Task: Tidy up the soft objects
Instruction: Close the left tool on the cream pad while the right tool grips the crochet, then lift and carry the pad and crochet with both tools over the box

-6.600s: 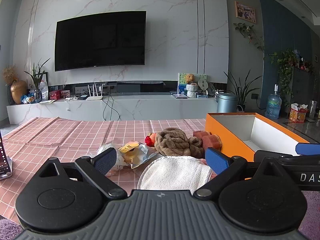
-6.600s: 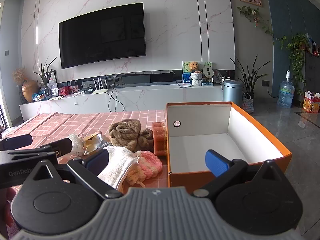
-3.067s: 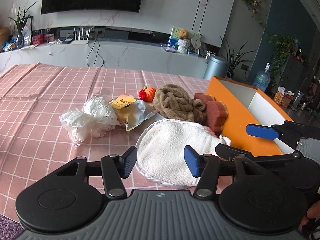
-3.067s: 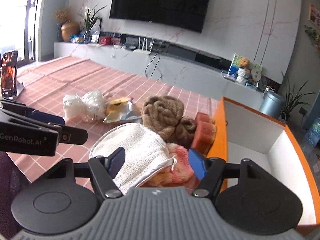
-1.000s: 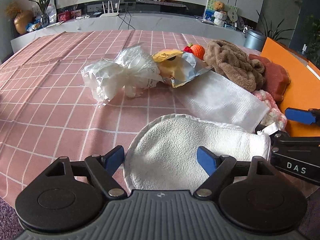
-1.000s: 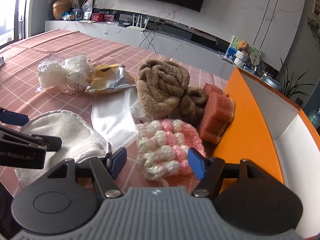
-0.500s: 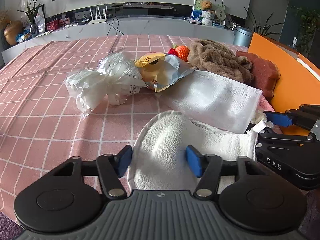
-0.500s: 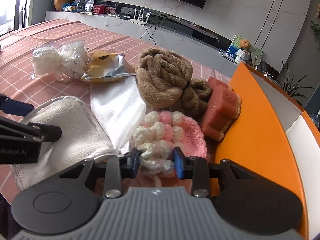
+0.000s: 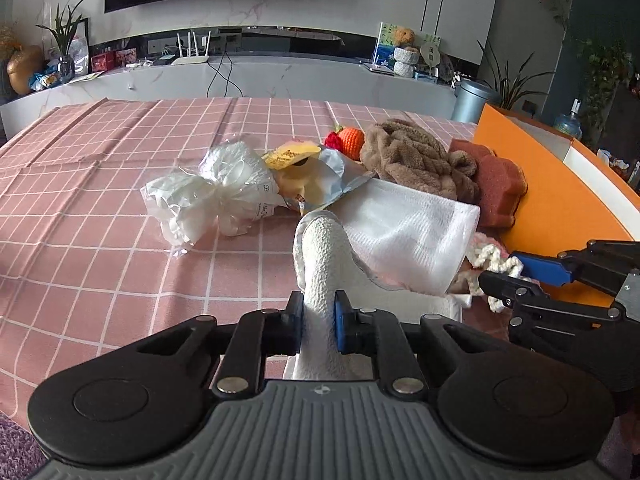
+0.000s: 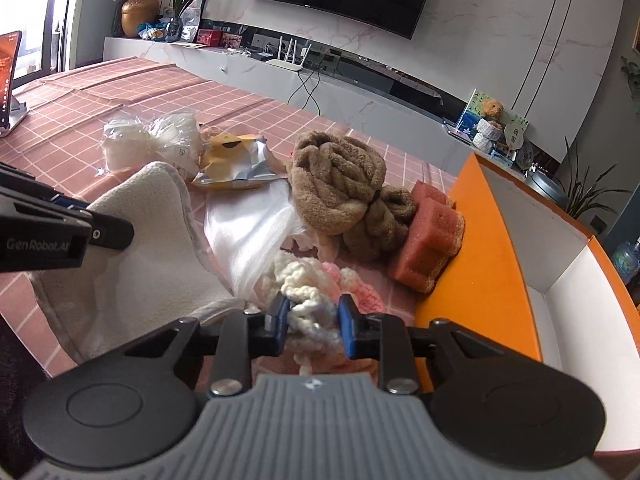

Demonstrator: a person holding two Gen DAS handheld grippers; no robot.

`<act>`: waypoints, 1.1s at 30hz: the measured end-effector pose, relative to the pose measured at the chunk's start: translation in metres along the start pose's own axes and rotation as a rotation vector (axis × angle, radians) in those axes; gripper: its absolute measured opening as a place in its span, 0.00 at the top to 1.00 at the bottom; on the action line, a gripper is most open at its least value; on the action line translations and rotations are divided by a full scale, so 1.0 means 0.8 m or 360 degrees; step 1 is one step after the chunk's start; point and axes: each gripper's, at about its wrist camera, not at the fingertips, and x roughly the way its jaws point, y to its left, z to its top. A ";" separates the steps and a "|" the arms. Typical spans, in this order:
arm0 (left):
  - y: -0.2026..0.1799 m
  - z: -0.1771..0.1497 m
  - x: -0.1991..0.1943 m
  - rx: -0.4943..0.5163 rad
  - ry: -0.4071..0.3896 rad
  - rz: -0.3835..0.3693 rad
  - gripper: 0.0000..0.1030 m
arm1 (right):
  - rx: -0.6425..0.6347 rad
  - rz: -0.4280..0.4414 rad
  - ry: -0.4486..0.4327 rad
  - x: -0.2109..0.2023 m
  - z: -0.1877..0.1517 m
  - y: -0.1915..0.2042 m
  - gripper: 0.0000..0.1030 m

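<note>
We see a white terry pad (image 9: 320,264) bunched into a raised fold between the blue pads of the left gripper (image 9: 319,322), whose jaws are closing and already press on the cloth from both sides. The rest of the pad drapes down to the pink checked tablecloth (image 9: 120,248). Just to its right, the right gripper (image 10: 312,324) has its jaws closing on a cream and pink crocheted piece (image 10: 316,292), with the yarn squeezed between its pads.

Behind these lies a flat white cloth (image 9: 412,236), partly under the terry pad's fold. Farther back sit a brown knotted towel (image 10: 336,184), touching a rust-coloured sponge (image 10: 432,236) that leans against the outer wall of an orange box (image 10: 492,280) with a white inside. To the left are a yellow and silver packet (image 9: 308,176) and a clear bag of white items (image 9: 212,196), and a small orange crochet toy (image 9: 350,142) sits behind the towel.
</note>
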 end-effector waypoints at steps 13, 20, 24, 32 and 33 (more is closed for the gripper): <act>0.001 0.013 -0.050 -0.0009 -0.0155 0.0058 0.84 | 0.0155 0.0030 -0.0148 -0.061 0.004 -0.021 0.81; -0.005 0.022 -0.082 0.0023 -0.0278 0.0108 0.84 | 0.0178 0.0014 -0.0279 -0.099 0.006 -0.028 0.81; -0.011 0.027 -0.101 0.0043 -0.0320 0.0088 0.84 | 0.0207 0.0013 -0.0336 -0.116 0.007 -0.032 0.81; -0.026 0.028 -0.119 0.0091 -0.0378 0.0007 0.84 | 0.0179 0.0035 -0.0470 -0.147 0.015 -0.028 0.81; -0.028 0.029 -0.123 0.0093 -0.0393 -0.0011 0.84 | 0.0182 0.0032 -0.0482 -0.151 0.015 -0.029 0.81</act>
